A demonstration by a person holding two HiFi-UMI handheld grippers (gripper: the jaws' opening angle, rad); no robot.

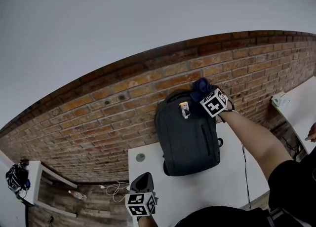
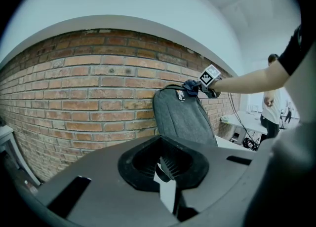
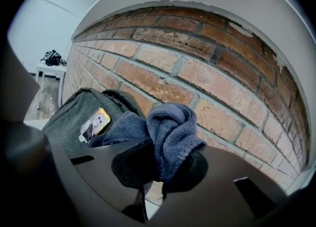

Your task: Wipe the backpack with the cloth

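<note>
Cloth (image 3: 170, 132) clamped in right tongs (image 1: 207, 96), touching upright backpack (image 1: 187, 134) top.

brick wall (image 1: 123, 97) | white table (image 1: 197, 191) | small side table (image 1: 33, 184) | floor cables (image 1: 116, 189)

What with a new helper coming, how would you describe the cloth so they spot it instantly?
Look to the brick wall, where a dark grey backpack stands on the white table. At the backpack's top, the right tongs grip the cloth: a bunched blue terry rag, the only soft blue thing there.
</note>
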